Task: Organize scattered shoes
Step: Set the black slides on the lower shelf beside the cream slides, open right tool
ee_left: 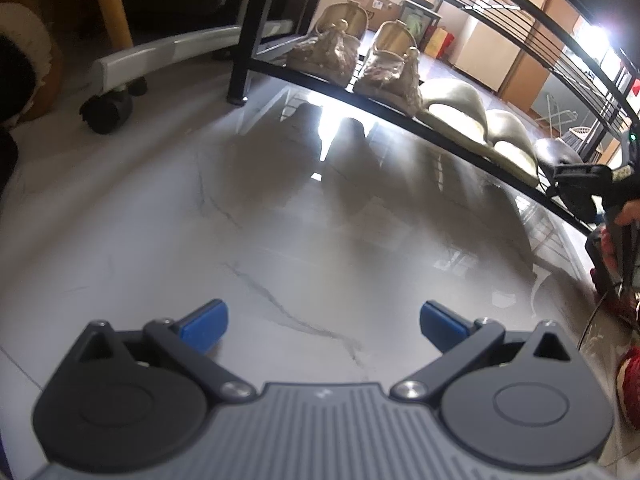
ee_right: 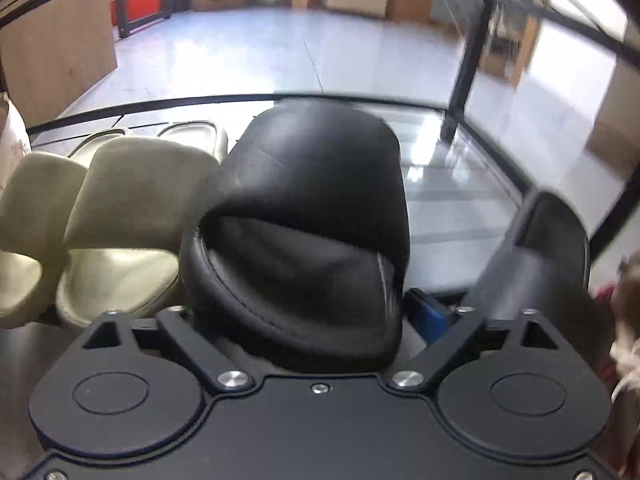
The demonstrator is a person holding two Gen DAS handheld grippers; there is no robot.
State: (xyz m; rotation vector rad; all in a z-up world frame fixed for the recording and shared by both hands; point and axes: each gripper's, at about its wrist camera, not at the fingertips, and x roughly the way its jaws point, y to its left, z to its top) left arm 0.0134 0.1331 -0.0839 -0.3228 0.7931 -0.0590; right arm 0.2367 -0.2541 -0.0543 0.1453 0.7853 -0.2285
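Closest to the lens, black flat-bodied right gripper (ee_right: 308,312), pitched down toward the low glossy shelf of a black metal shoe rack (ee_right: 160,102), jaws spread wide on either side of the heel end of a black leather open-toe slipper (ee_right: 312,208). Resting on that shelf just beside a pair of cream moulded slippers (ee_right: 132,200), toe toward the back rail. Right blue pad (ee_right: 430,316) seemingly just clear of the slipper's edge; left pad hidden behind the slipper, so no certainty of contact there. Main risk, as a judgement: dragging the slipper back off the shelf's front edge if a pad catches its padded collar while pulling away, or shoving it askew into the cream pair. Next risk: second black slipper (ee_right: 536,248), blurred and tilted near the right jaw linkage, possibly knocked or left unpaired; cannot tell whether on the shelf or off it. Smaller worry: slick shelf surface letting a nudged shoe slide. Elsewhere, grey ribbed left gripper (ee_left: 322,322) hanging over bare white marble floor (ee_left: 280,240), angled downward, jaws spread and empty, well apart from the rack. Beige embellished flats (ee_left: 332,52) already lined up at the shelf's far end. Red knitted shoe (ee_left: 632,380) low at the left view's right edge, apparently on the floor and unsorted.
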